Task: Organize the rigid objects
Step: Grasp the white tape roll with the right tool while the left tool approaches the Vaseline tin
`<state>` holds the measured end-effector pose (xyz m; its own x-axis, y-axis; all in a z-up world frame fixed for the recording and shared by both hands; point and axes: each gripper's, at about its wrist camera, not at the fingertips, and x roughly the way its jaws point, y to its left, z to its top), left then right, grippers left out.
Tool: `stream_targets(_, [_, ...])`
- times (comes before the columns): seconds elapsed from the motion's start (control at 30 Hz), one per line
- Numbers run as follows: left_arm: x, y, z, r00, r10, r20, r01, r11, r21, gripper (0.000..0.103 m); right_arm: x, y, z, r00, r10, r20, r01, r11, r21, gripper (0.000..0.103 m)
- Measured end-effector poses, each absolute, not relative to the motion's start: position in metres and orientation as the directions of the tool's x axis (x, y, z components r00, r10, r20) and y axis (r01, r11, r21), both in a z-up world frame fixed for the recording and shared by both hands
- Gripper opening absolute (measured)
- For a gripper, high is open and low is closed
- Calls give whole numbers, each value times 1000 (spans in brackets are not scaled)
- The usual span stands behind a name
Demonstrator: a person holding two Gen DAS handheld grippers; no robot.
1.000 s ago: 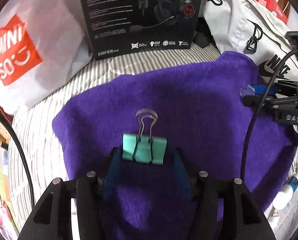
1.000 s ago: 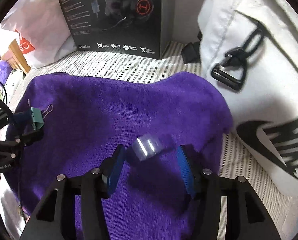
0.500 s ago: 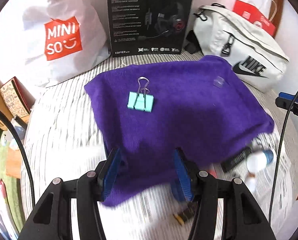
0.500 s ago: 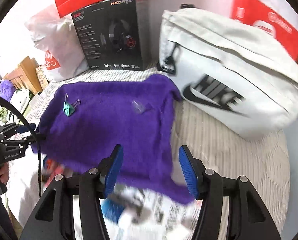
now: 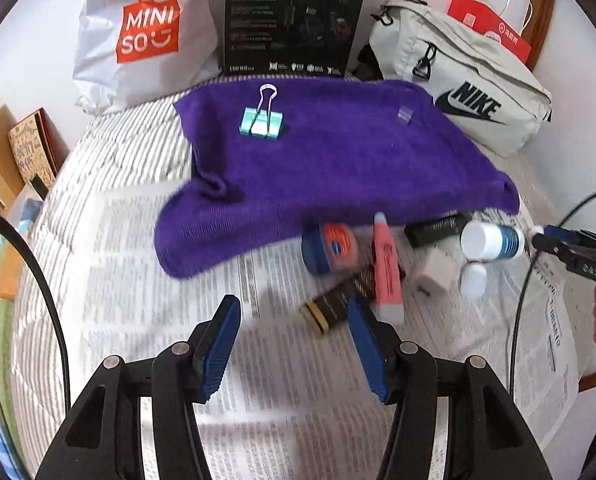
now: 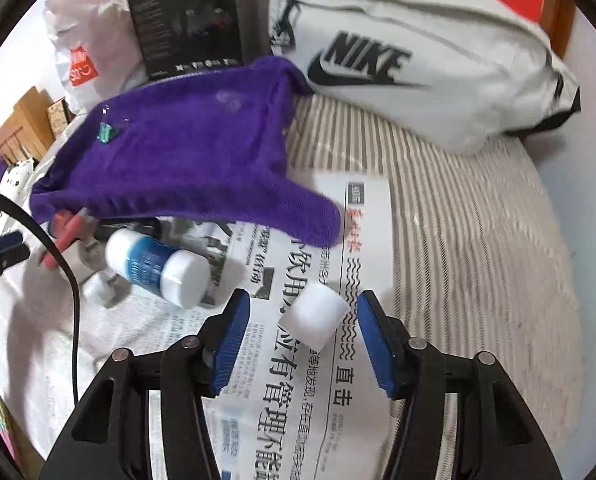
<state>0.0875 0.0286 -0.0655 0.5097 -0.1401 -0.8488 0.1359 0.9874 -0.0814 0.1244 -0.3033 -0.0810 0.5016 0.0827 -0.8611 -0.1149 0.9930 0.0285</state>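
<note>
A purple towel (image 5: 338,160) lies on the striped bed. On it rest a teal binder clip (image 5: 262,120) and a small clear piece (image 5: 404,114). My left gripper (image 5: 294,312) hangs open over the newspaper (image 5: 158,280) with nothing between its fingers, and a dark gold-banded tube (image 5: 334,304) lies by its right finger. My right gripper (image 6: 303,308) has a white cap (image 6: 313,316) between its fingers. Its jaws are closing, with gaps still showing on both sides of the cap. A white and blue bottle (image 6: 158,264) lies to its left.
Along the towel's near edge lie a blue jar (image 5: 326,248), a coral tube (image 5: 386,272), a white block (image 5: 434,272) and a black item (image 5: 438,226). A white Nike bag (image 6: 418,60), a black headset box (image 5: 294,20) and a Miniso bag (image 5: 146,40) line the back.
Both grippers have pulled back from the towel to the newspaper. The binder clip and the clear piece stay on the towel. The white cap now sits between the right fingers.
</note>
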Motion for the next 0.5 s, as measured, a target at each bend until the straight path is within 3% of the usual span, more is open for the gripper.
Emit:
stream_targets(0.1, [83,30,-71,501,-143,-854,123,988,-94,54,128,-302,-93,499,59,-864,-108,994,5,30])
stream_targets(0.5, [76,30,-72,520,-148,-841,129,987,-94,54,110,-298,-98,547,92,-832,-152,988,9,31])
